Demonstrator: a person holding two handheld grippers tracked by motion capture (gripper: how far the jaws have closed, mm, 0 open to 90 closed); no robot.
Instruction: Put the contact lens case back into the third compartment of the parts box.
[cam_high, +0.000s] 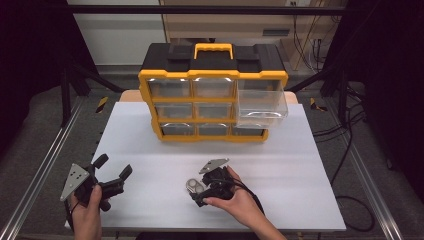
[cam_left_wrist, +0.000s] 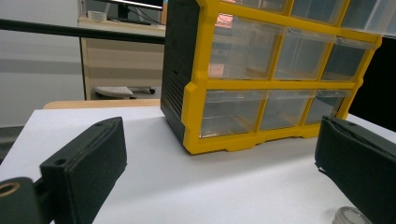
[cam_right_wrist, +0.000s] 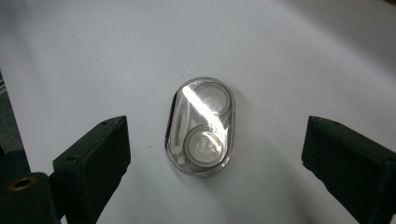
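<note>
Right gripper (cam_high: 200, 192) poised over a small clear oval case (cam_high: 194, 186) on the white desk (cam_high: 280, 165).

High view: the case lies just at the right gripper's fingers; whether they touch it is hard to tell here. The left gripper (cam_high: 113, 171) rests well apart, fingers spread, a yellow drawer cabinet (cam_high: 212, 95) beyond.
Left gripper view: its fingers (cam_left_wrist: 88, 161) gape wide, pinching nothing, the cabinet ahead between them.
Right gripper view: fingers (cam_right_wrist: 95, 156) spread, with the case (cam_right_wrist: 201, 127) lying between them, clear of both.
</note>
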